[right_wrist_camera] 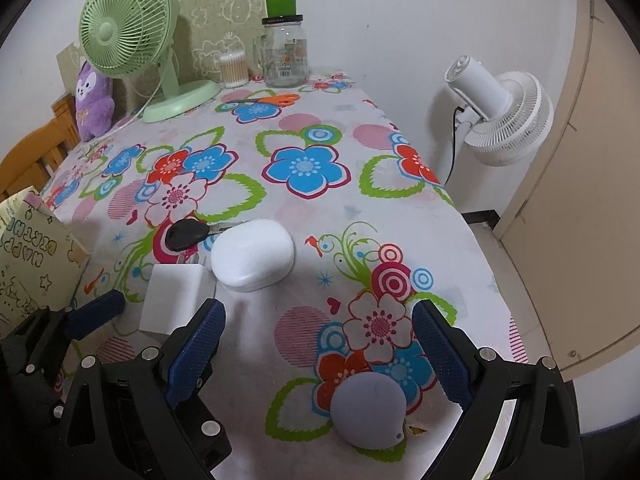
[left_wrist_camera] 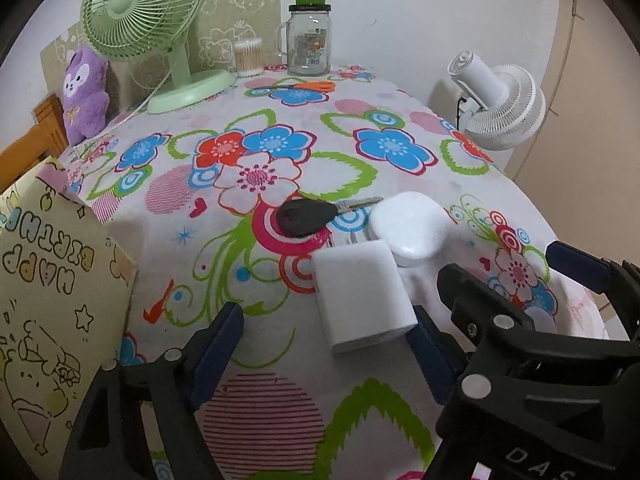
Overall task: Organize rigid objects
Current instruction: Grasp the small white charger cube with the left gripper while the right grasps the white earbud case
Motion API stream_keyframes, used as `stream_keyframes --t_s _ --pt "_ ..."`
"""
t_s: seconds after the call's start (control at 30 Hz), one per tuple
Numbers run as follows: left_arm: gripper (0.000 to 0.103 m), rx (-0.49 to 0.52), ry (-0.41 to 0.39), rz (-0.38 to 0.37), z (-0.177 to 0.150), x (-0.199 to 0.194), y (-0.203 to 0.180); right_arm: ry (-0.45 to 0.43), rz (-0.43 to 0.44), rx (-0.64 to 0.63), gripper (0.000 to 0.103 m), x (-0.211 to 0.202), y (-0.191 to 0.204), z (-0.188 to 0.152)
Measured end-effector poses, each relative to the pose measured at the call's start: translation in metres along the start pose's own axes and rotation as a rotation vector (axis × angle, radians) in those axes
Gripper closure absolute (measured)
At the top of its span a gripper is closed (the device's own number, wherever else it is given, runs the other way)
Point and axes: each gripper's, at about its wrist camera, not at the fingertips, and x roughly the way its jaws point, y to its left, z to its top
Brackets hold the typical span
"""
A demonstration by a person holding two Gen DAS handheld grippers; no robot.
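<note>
On the flowered tablecloth (left_wrist_camera: 280,320) lies a white rectangular block (left_wrist_camera: 362,296), between the fingers of my left gripper (left_wrist_camera: 326,314). Those fingers stand open: the right pad is close to the block's edge and the left pad is well clear. Beyond the block sit a white rounded case (left_wrist_camera: 408,224) and a black-headed key (left_wrist_camera: 306,216). In the right wrist view a grey egg-shaped object (right_wrist_camera: 368,412) rests between the fingers of my right gripper (right_wrist_camera: 318,308), which is open and touches nothing. The block (right_wrist_camera: 172,300), the case (right_wrist_camera: 252,254) and the key (right_wrist_camera: 186,234) lie to its left.
Along the back stand a green fan (left_wrist_camera: 140,12), a cotton swab tub (left_wrist_camera: 249,58), a glass jar (left_wrist_camera: 309,40) and orange-handled scissors (left_wrist_camera: 300,87). A purple plush (left_wrist_camera: 84,92) sits at the back left, a yellow gift bag (left_wrist_camera: 48,280) at the left. A white fan (right_wrist_camera: 500,116) stands past the table's right edge.
</note>
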Motion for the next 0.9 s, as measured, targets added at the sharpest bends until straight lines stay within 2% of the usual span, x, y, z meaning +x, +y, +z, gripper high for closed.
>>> stream_keyframes --t_s 0.1,0.3,0.43,0.47,0.7,0.9 --pt "0.020 -0.003 -0.002 0.003 0.003 0.002 -0.001 -0.003 -0.001 -0.004 0.007 0.001 0.001 0.003" --pt "0.031 -0.005 -0.010 0.003 0.006 0.003 -0.004 -0.002 0.003 0.002 0.007 0.003 0.002 0.006" --pt "0.061 -0.008 -0.025 0.007 0.006 0.000 -0.005 -0.005 0.009 0.002 0.007 0.004 0.003 0.008" --pt "0.063 -0.013 -0.024 0.008 0.006 0.000 -0.005 -0.006 0.013 0.002 0.007 0.004 0.004 0.008" --pt "0.063 -0.015 -0.011 0.012 0.007 -0.001 0.004 -0.006 0.027 -0.020 0.007 0.009 0.013 0.013" --pt "0.063 -0.032 -0.002 0.046 0.006 -0.002 0.022 0.008 0.051 -0.034 0.007 0.021 0.026 0.017"
